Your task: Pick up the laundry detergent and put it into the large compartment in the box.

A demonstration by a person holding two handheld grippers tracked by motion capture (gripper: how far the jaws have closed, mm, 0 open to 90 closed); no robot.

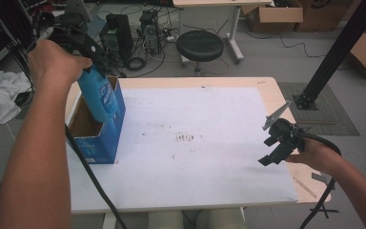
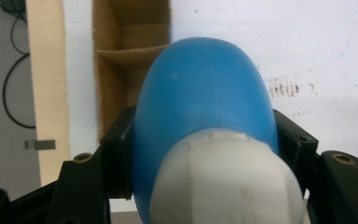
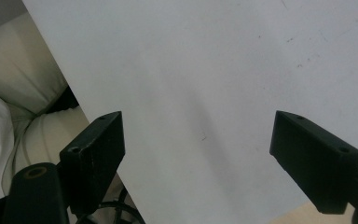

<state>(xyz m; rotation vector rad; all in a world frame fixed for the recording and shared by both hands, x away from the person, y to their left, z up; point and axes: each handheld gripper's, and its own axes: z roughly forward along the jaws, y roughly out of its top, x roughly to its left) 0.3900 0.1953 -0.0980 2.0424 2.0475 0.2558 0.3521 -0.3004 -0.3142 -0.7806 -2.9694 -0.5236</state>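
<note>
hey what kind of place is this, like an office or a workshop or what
Probably a lab or workshop set up for recording. Desktop computer towers stand on the floor among loose cables, cardboard boxes sit by the far desk, and a black metal frame post rises beside the table.

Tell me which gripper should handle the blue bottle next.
Left. The left gripper is shut on the bottle above the box; the right gripper sits open, far across the table.
</note>
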